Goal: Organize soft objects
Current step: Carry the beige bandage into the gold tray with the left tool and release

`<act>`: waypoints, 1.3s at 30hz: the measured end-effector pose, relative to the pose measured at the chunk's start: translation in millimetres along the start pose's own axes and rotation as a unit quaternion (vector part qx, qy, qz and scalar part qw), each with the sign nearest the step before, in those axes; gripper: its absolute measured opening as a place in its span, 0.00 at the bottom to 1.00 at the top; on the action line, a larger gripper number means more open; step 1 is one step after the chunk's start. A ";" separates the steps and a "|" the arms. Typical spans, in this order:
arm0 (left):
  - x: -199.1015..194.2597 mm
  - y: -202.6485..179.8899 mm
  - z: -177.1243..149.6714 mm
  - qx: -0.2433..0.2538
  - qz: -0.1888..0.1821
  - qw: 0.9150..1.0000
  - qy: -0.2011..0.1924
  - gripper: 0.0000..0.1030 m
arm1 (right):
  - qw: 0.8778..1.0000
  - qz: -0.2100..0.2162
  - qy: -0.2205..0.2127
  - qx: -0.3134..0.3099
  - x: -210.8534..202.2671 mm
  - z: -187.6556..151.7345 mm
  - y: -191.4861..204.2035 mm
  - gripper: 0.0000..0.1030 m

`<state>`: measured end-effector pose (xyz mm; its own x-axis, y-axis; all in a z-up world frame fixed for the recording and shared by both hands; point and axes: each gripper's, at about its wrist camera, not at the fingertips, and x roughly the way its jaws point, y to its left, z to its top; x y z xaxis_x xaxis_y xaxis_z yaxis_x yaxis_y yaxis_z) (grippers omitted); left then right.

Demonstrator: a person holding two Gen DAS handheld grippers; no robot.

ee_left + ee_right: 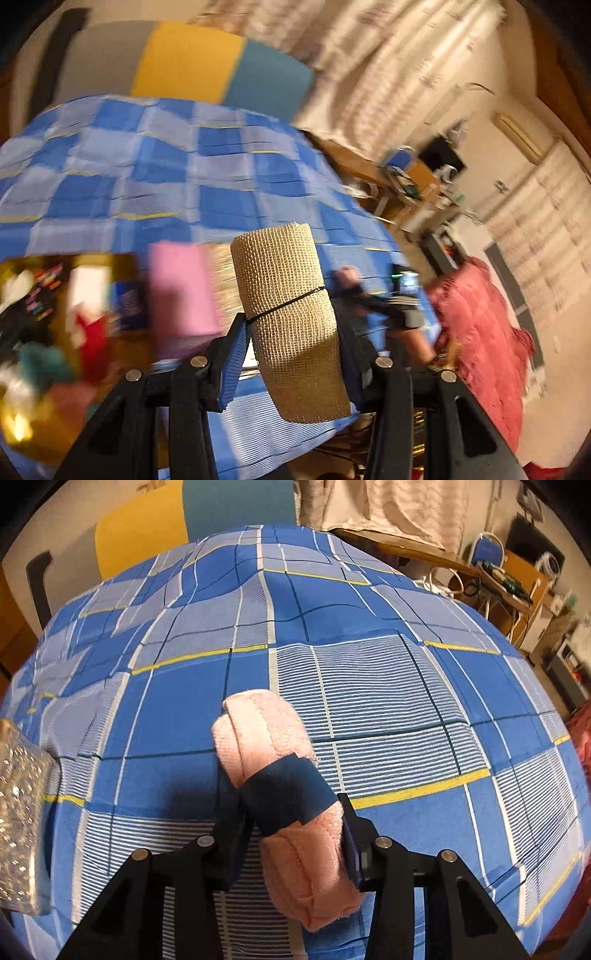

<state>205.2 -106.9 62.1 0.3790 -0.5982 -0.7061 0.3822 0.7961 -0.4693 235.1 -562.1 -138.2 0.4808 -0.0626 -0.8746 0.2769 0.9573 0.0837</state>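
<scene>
Above the blue checked bedspread, the left tool pinches a tan mesh roll across its middle, carried upright and clear of the cloth, probably so it can be sorted. To its left a blurred heap of coloured items lies on the spread. The right tool clamps a pink towel roll at its dark band, also lifted. Beyond the bedspread hang pale curtains, with a cluttered desk to the right.

Warm indoor light fills both views. The left wrist view is smeared by motion blur, worst at its left edge; the right wrist view is sharp. Fisheye distortion bulges the checked bedsheet, with dark vignetted corners.
</scene>
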 end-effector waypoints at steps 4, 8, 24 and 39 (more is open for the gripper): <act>-6.7 52.2 -23.1 -0.043 0.033 0.998 0.006 0.45 | 1.000 0.010 0.000 0.021 -0.2 -0.4 -5.9 0.43; 1.4 96.0 -49.6 -0.064 0.074 0.995 0.036 0.45 | 1.000 0.012 -0.002 0.027 -0.7 -1.2 -6.6 0.43; 64.2 131.1 -91.5 -0.020 0.139 0.984 0.112 0.46 | 0.998 0.006 -0.026 0.053 -10.5 0.9 -18.3 0.42; 28.9 115.1 -96.3 -0.010 0.126 0.989 0.079 0.51 | 0.994 0.022 -0.085 0.057 -37.7 3.8 -17.2 0.42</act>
<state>179.0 -23.7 -63.5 0.3233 -0.3605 -0.8749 0.2750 0.9205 -0.2776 215.4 -577.3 -104.8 0.6258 -0.0785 -0.7761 0.3410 0.9223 0.1817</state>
